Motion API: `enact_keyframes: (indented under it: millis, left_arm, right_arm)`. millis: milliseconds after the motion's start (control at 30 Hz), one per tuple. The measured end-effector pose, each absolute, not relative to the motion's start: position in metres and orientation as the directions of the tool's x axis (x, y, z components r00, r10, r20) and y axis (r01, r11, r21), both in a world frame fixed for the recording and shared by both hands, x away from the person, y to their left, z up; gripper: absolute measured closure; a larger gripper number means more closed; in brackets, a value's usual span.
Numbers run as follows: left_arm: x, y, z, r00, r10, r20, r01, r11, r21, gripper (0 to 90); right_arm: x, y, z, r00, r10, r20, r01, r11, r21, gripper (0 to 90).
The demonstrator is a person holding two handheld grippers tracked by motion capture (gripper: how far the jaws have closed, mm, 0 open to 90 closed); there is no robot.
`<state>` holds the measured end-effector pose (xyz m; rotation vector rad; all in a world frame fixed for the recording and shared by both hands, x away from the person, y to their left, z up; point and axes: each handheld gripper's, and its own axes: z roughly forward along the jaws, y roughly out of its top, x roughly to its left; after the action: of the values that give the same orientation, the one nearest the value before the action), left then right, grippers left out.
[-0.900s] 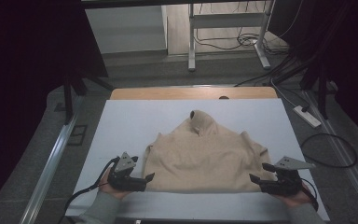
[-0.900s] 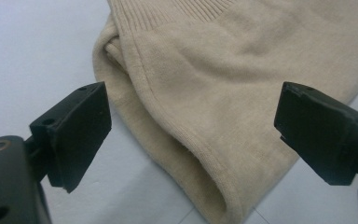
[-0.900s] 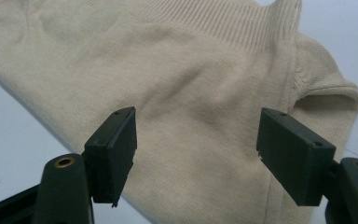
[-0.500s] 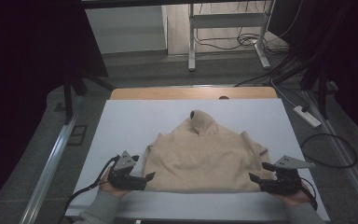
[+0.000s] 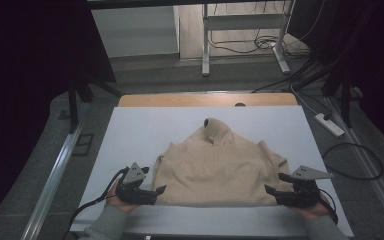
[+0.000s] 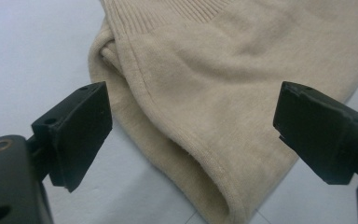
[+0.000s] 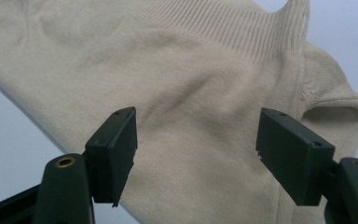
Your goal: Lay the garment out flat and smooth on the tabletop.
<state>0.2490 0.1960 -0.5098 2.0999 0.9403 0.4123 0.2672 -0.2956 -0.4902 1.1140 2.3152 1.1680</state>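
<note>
A beige sweater (image 5: 215, 167) lies folded on the white surface (image 5: 140, 130). The left gripper (image 5: 152, 190) and right gripper (image 5: 275, 191) flank its near corners, fingers apart – likely best to pinch every layer at each corner evenly

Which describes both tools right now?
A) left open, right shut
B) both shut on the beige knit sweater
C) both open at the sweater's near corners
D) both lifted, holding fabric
C: left tool and right tool stand open at the beige knit sweater, jaws apart around fabric in both gripper views.
</note>
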Motion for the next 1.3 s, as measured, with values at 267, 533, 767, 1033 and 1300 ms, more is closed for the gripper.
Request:
enact_keyframes:
  millis: [267,533,767,1033,1300]
  left_arm:
    - [0.25,0.196,-0.51,0.672,0.74,-0.024,0.488,-0.418,0.767,11.6]
    - [0.25,0.196,-0.509,0.675,0.737,-0.032,0.486,-0.412,0.771,11.8]
    - [0.251,0.196,-0.511,0.676,0.736,-0.024,0.486,-0.422,0.765,11.8]
    - [0.251,0.195,-0.513,0.669,0.743,-0.015,0.488,-0.424,0.762,11.9]
    - [0.252,0.194,-0.513,0.659,0.752,-0.012,0.497,-0.424,0.758,11.9]
  right_arm:
    - [0.27,-0.29,-0.485,-0.65,0.759,0.039,0.496,0.385,0.778,29.3]
    - [0.293,-0.266,-0.471,-0.684,0.729,0.003,0.475,0.443,0.761,29.4]
    - [0.321,-0.249,-0.46,-0.697,0.716,-0.042,0.476,0.505,0.72,29.9]
    - [0.365,-0.246,-0.455,-0.653,0.75,-0.105,0.515,0.541,0.665,29.6]
    - [0.391,-0.234,-0.457,-0.699,0.712,-0.075,0.504,0.564,0.654,29.4]
